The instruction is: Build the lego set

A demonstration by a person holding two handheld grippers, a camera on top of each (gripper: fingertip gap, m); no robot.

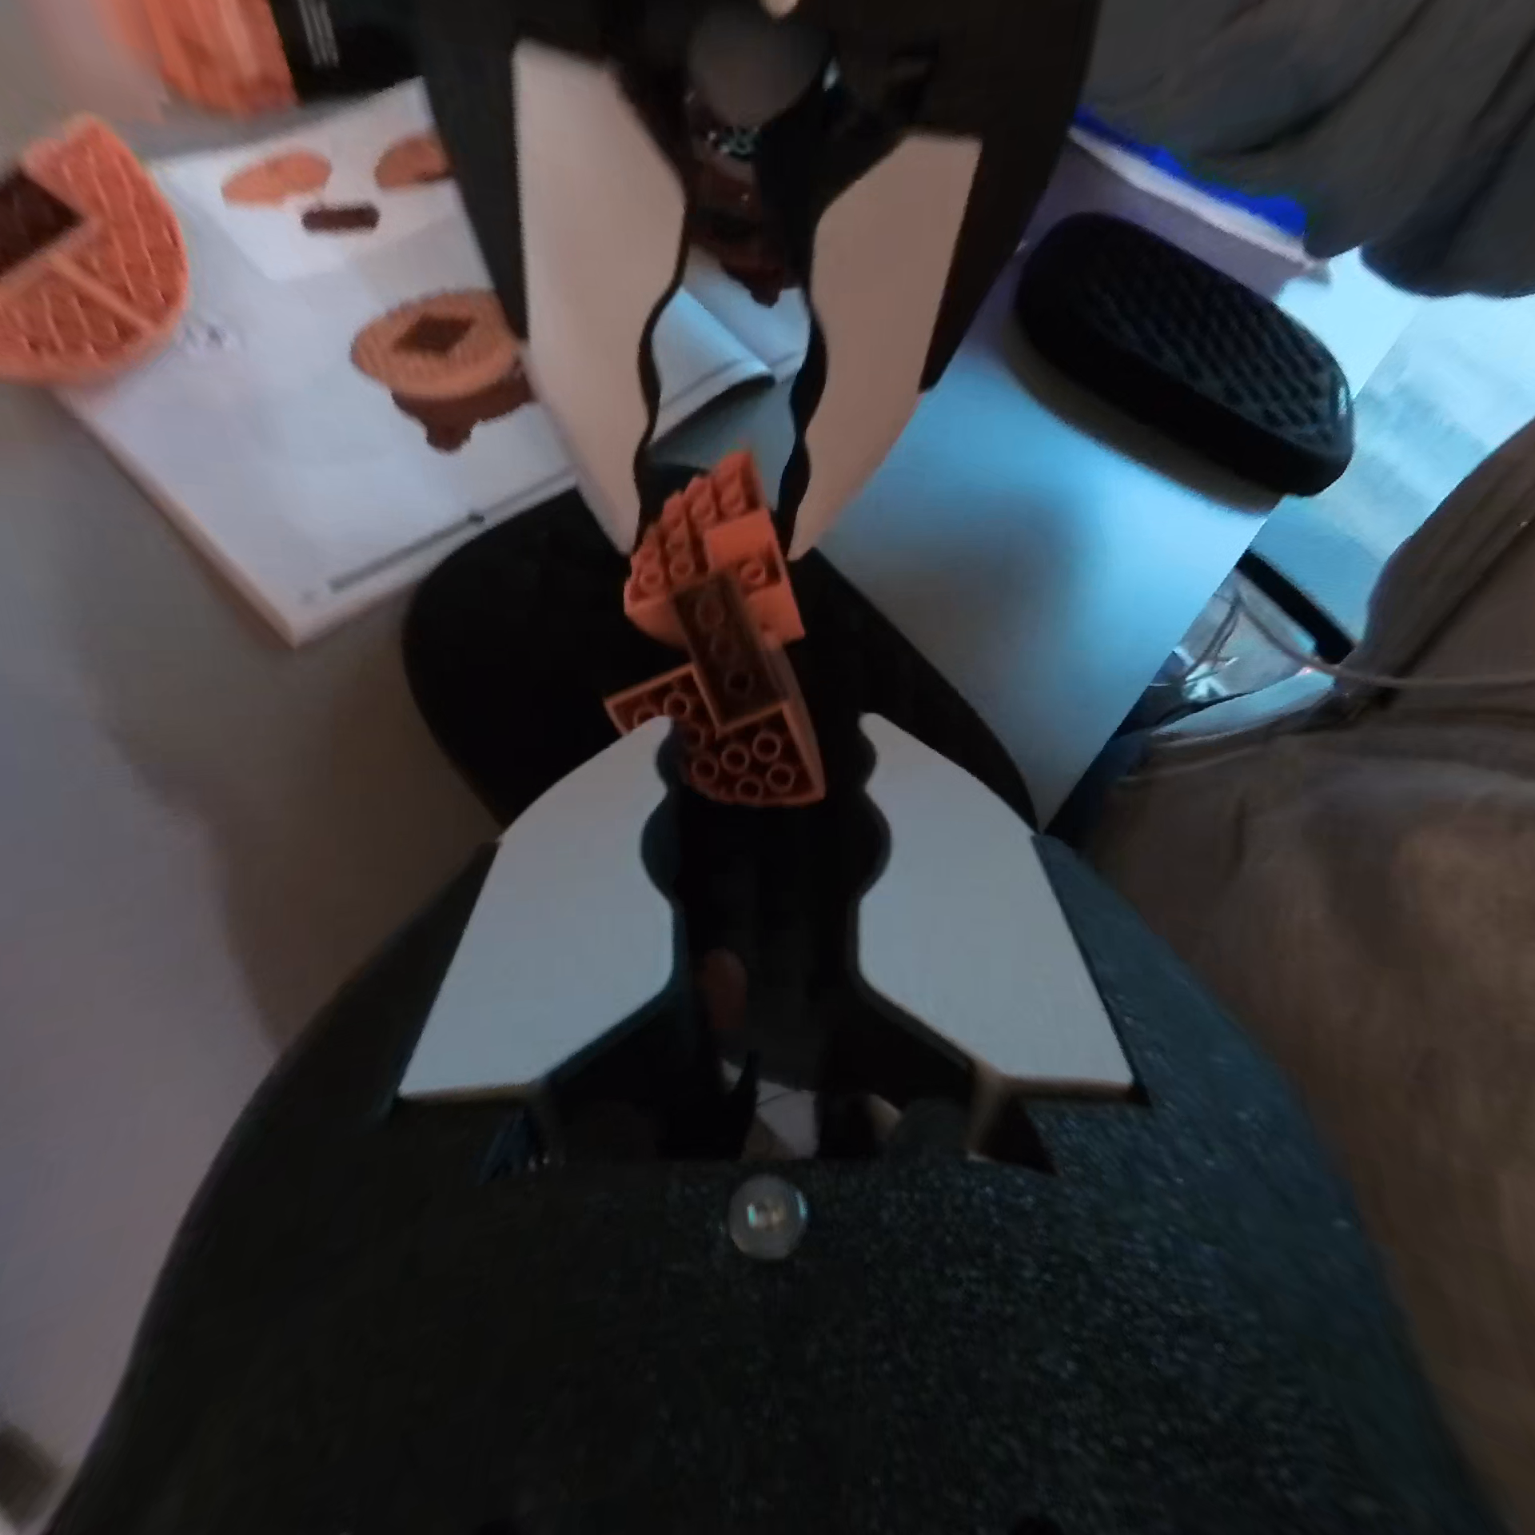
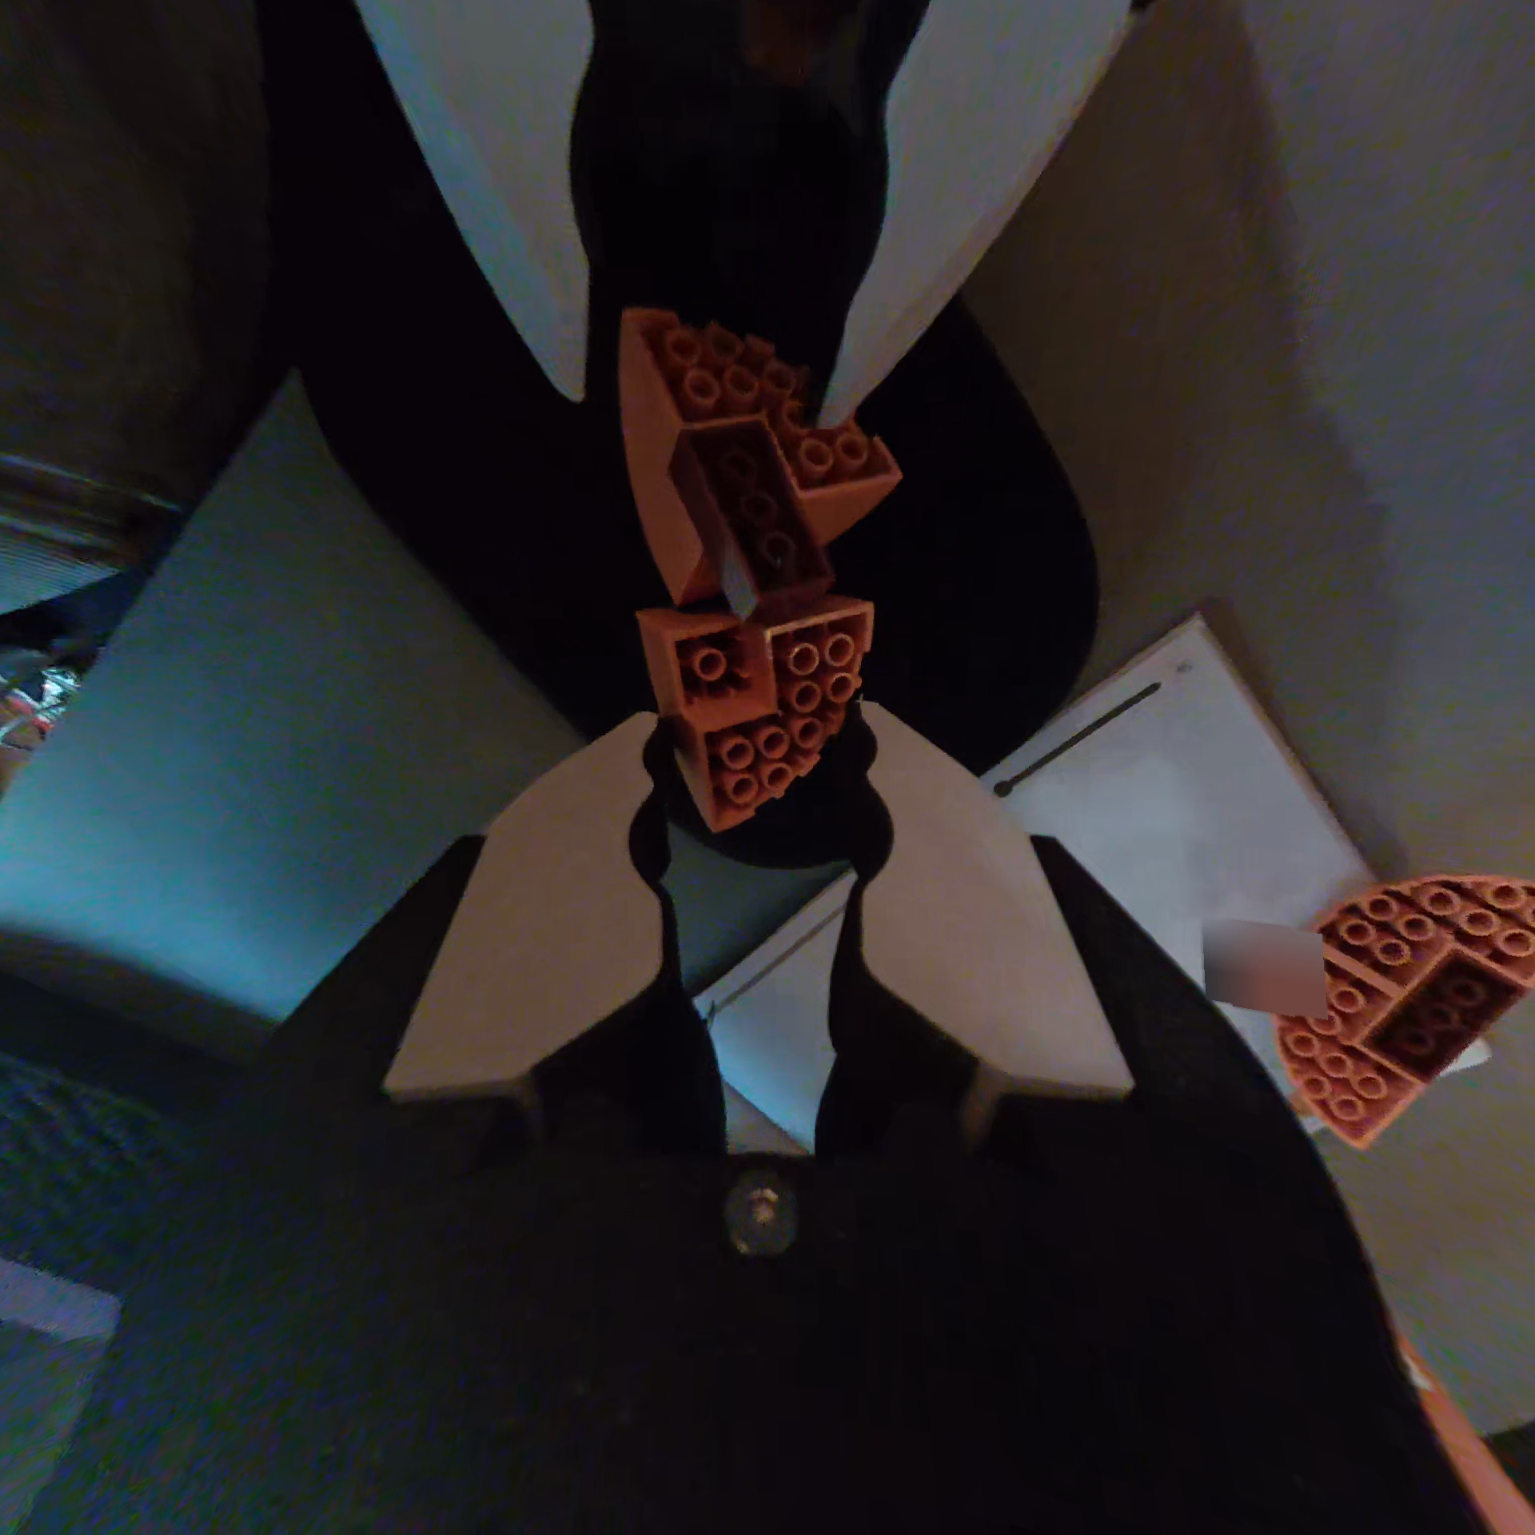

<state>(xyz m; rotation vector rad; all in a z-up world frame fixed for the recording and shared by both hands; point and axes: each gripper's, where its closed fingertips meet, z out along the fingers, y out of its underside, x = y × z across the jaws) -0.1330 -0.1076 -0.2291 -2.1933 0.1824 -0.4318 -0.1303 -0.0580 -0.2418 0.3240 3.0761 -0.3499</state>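
So both tongs are gripping one orange-and-brown brick cluster [image 2: 752,573] mid-air: left tongs [image 1: 752,747] clamping one end, right tongs [image 2: 760,747] clamping the other. Meanwhile, the bigger round brick build [image 1: 79,257] is sitting near the instruction booklet [image 1: 332,399] on the tabletop [image 1: 166,831].

The left wrist view is lit fairly brightly, with cool bluish light cast across the tabletop [image 1: 955,532] from the upper right, while its lower half is sunk in shadow. Motion blur is seen on the open booklet [image 1: 349,399] and on the orange brick piece [image 1: 91,266] at the left edge. The right wrist view is much dimmer, with warm, muddy tones and deep black shadows at the centre and bottom. Strong wide-angle bending is shown toward the edges of both views, and fine detail is softened throughout.
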